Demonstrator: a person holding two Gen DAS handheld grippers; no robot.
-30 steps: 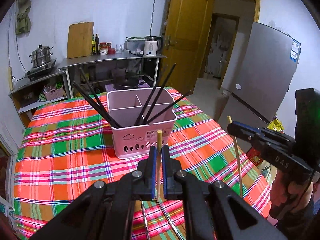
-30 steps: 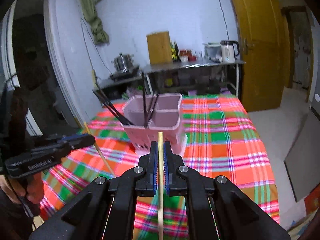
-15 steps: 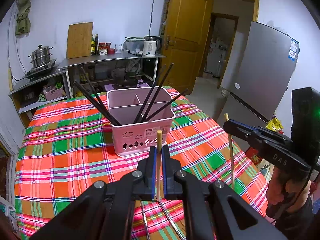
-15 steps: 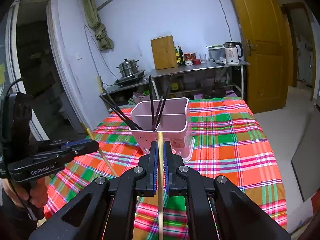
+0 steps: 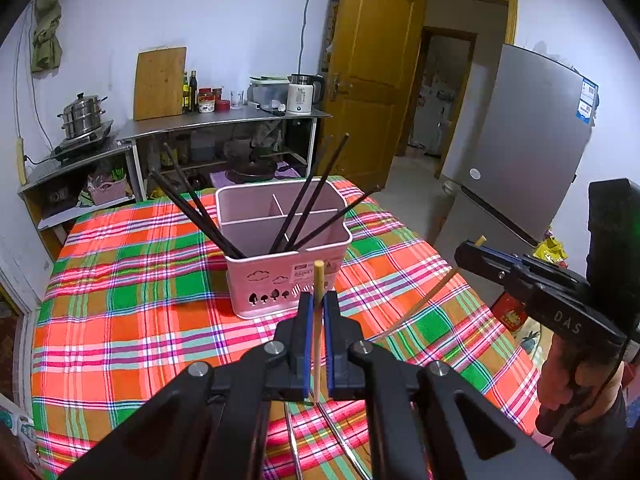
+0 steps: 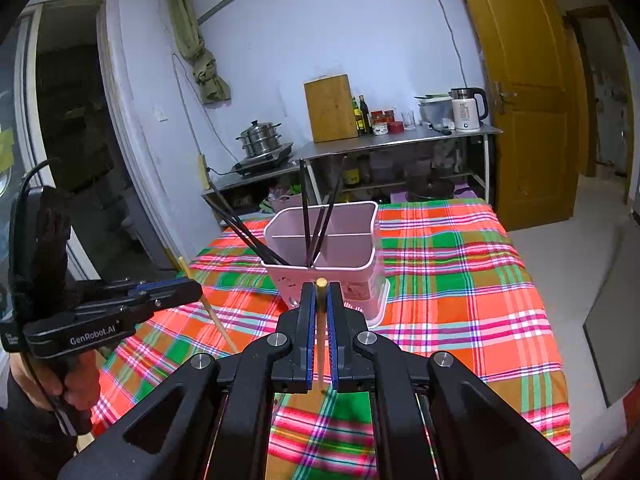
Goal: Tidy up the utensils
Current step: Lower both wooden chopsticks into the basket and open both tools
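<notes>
- The pink utensil holder [image 5: 286, 258] stands near the middle of the worktop [image 5: 120, 320], which is covered with a plaid cloth. It has a long front compartment and two smaller ones behind a divider.
- Several dark chopsticks [image 5: 308, 200] lean out of the front compartment, some left and some right.
- The left gripper [image 5: 315, 320] is clenched on a pale wooden chopstick [image 5: 318, 312], held upright with its blunt end poking above the fingers, on the near side of the holder.
- The right gripper [image 6: 319, 312] is likewise clamped on a second pale chopstick [image 6: 321, 328], its rounded tip facing the holder.
- Judged step: both pale chopsticks are picked up and carried, not yet placed. The next move calls for bringing each one over the holder's rim, tipping it so the lower end enters a compartment, then letting go. Choosing an empty rear compartment would keep the pale pair apart from the dark ones.
- The left wrist view shows the right gripper [image 5: 500, 268] from the side with its chopstick slanting down toward the cloth, and a hand [image 5: 560, 384] on its handle; it also shows metal utensils lying on the cloth beneath.
- The right wrist view shows the left gripper [image 6: 176, 292] side-on, its chopstick angled down.
</notes>
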